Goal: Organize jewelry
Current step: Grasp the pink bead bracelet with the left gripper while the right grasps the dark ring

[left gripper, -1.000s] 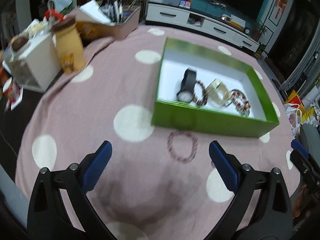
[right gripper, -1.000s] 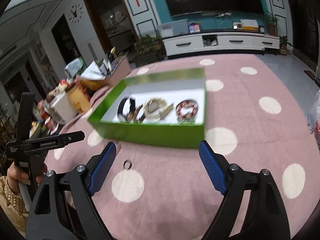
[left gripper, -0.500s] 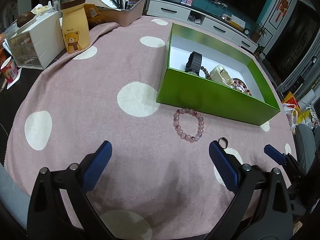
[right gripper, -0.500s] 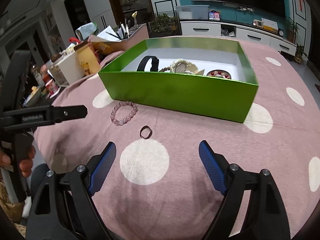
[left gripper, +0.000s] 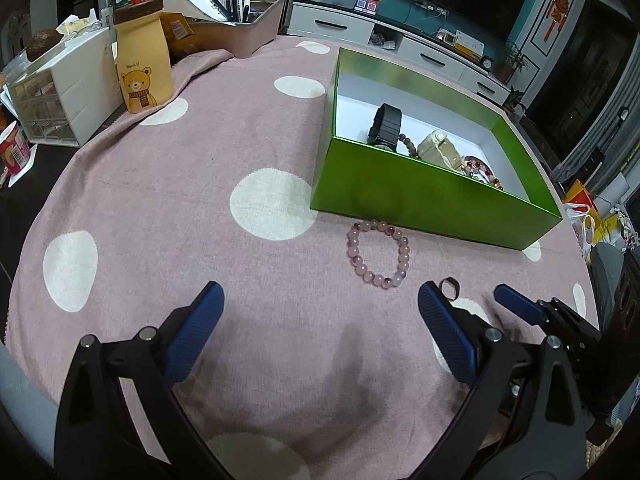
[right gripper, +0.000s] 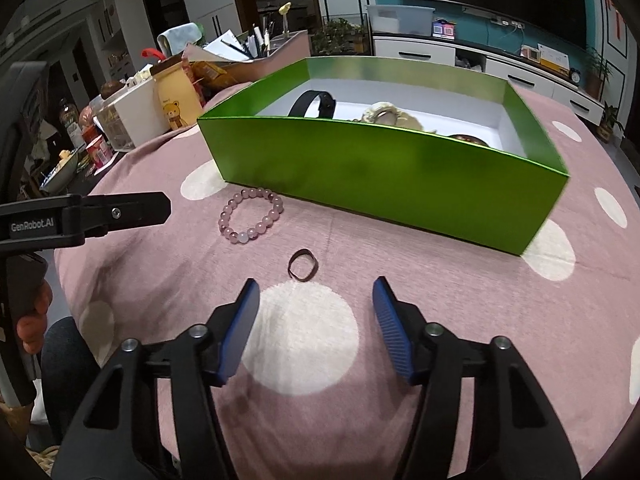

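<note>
Pink cloth with white dots (left gripper: 168,184) covers the table, and a green box (right gripper: 380,168) stands on it. Just in front of the box lies a pink bead bracelet (left gripper: 379,254), and nearer still a small dark ring (right gripper: 303,265).

The right gripper (right gripper: 316,304) hovers low over a white dot, the ring just ahead of its blue pads (right gripper: 390,328). Its jaws have just been closing, yet remain apart with nothing between them.

The left gripper (left gripper: 320,312) stands spread wide and empty, the bracelet ahead of it.

The left wrist view looks down into the box: a black watch (left gripper: 385,124), a pale watch (left gripper: 438,150) and red beads (left gripper: 480,170) on its white floor. The right wrist view sees only their tops over the front wall, but shows the left gripper from the side and fingers (right gripper: 34,320) holding it. The left view catches one right pad beside the ring.
</note>
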